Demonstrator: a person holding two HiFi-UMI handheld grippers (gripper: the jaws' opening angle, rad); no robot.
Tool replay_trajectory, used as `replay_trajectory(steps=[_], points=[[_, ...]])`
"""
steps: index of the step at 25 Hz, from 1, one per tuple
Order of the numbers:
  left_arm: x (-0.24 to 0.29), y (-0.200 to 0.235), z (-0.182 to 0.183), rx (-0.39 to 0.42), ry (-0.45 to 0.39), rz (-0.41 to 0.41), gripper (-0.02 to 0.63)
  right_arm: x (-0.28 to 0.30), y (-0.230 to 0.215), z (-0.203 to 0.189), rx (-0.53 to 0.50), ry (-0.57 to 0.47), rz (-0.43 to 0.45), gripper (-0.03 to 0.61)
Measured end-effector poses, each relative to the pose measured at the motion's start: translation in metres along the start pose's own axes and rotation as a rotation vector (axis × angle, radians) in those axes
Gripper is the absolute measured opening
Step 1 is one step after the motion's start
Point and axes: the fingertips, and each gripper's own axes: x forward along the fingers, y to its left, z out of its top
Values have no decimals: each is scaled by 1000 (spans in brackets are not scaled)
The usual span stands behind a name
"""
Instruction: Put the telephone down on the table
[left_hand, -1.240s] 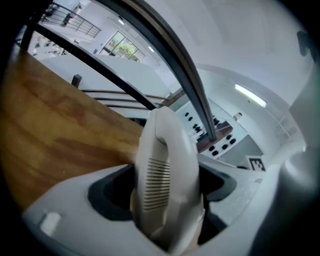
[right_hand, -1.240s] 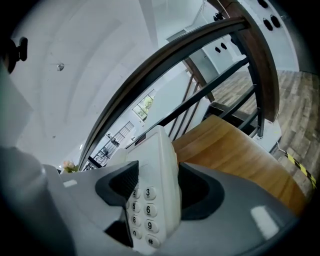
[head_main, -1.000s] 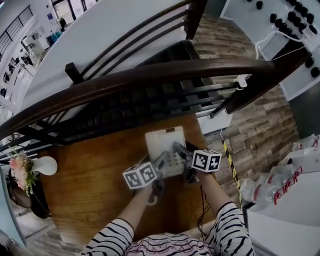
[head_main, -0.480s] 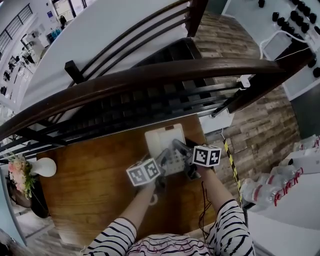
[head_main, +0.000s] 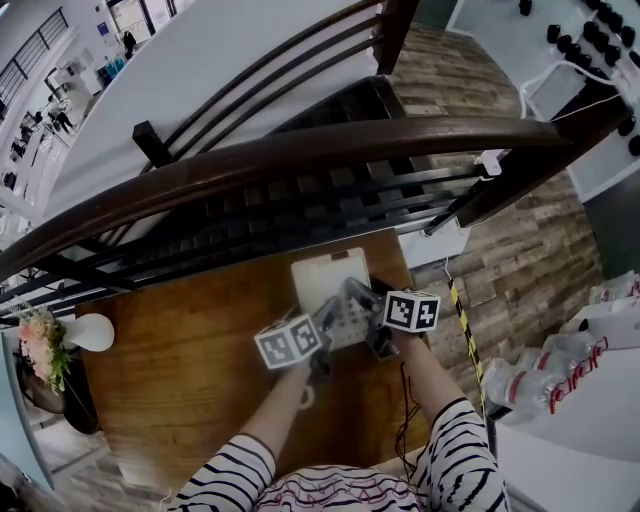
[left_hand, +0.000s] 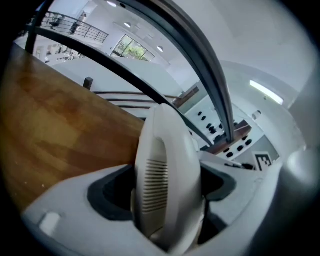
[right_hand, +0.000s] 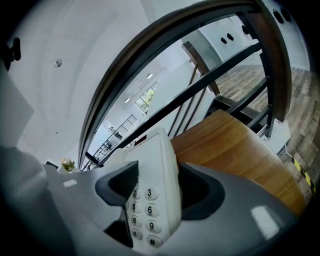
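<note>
Toward one o'clock over the wooden table (head_main: 190, 370), the white telephone (head_main: 330, 285) was clamped from both sides: the left gripper (head_main: 322, 325) gripped its handset (left_hand: 167, 185) at seven o'clock, and the right gripper (head_main: 362, 300) pinched its keypad edge (right_hand: 150, 200) at four o'clock.

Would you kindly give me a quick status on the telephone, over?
Left hand-held gripper and right hand-held gripper both shut on the telephone. Telephone over the table, contact unclear. Vase far left, out of the way.
</note>
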Motion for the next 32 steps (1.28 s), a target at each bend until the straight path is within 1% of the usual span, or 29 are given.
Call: replay_trajectory(steps=[5,9,13,16,20,22,27,28,30,31,32], points=[[-1,-4,-3,16,-1,-26,394,-7,-1,4,-15,-15,-46,252],[-4,-12,-7,53,-4,-64,418,-17,-3,4,-15,-40,-69,255],[-14,-16,-6,114,-24,-75,445,-29,6,5,-27,-81,-82,249],[-23,-18,-7,141,-38,-78,451,-42,14,7,-60,-113,-99,232],[-39,-15,-10,163,-53,-63,444,-66,24,-1,-133,-155,-142,188],[-49,-16,-10,181,-69,-59,438,-78,28,-8,-149,-174,-153,163],[-75,-29,-15,262,-87,-60,391,-111,38,-27,-135,-207,-156,123],[-82,-31,-16,280,-93,-57,372,-117,41,-31,-135,-212,-155,111],[-96,-35,-17,317,-116,-45,276,-128,48,-39,-135,-222,-156,85],[-103,-38,-18,333,-129,-39,239,-134,51,-44,-135,-226,-157,77],[-110,-40,-21,345,-141,-34,214,-139,54,-48,-134,-229,-159,77]])
